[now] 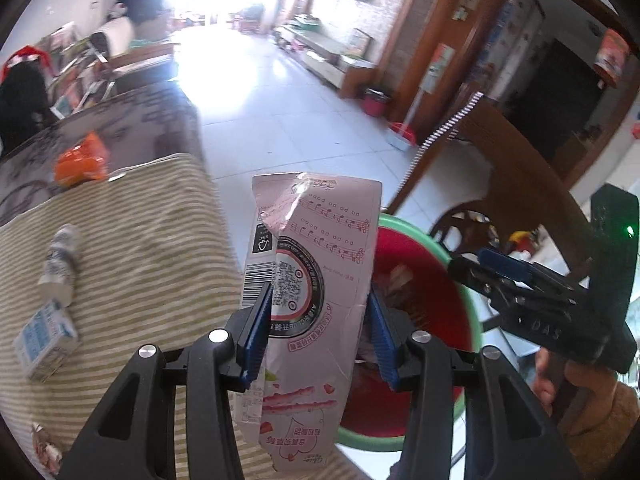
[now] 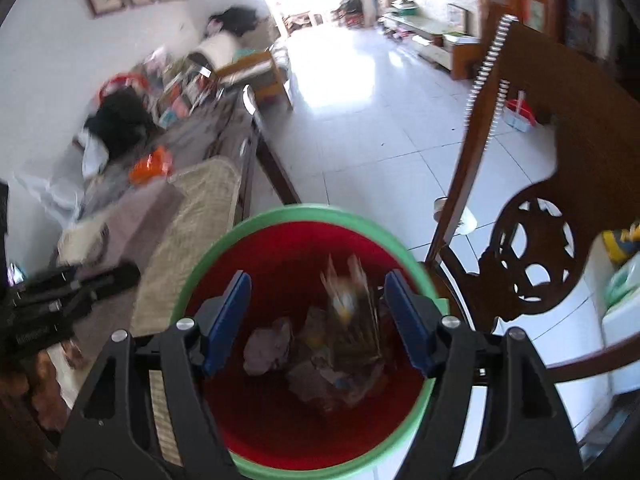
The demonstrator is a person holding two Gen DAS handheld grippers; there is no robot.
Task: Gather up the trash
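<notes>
Progress looks to us like somewhere past the middle. Our bin (image 2: 304, 216), red inside with a green rim, already has crumpled scraps lying on its bottom, and in the right wrist view a blurred brownish piece (image 2: 352, 312) sits in the air over that pile, between the blue pads but touching neither of them, so we judge it is dropping in. Our right gripper (image 2: 316, 320) stands with its jaws spread and nothing pressed between them. Our left gripper (image 1: 316, 332) is clenched on a flattened pink carton (image 1: 316, 280), one pad on each of its long edges, and the carton hangs at the table edge with the bin just behind it, not yet over the opening as far as we can tell. Left on the striped cloth (image 1: 140, 240) we count a small white bottle (image 1: 60, 264) lying on its side, a blue and white carton (image 1: 44, 340) just beside it, and an orange wrapper (image 1: 82, 164) farther back. A scrap at the cloth's near corner is too cut off to name.
</notes>
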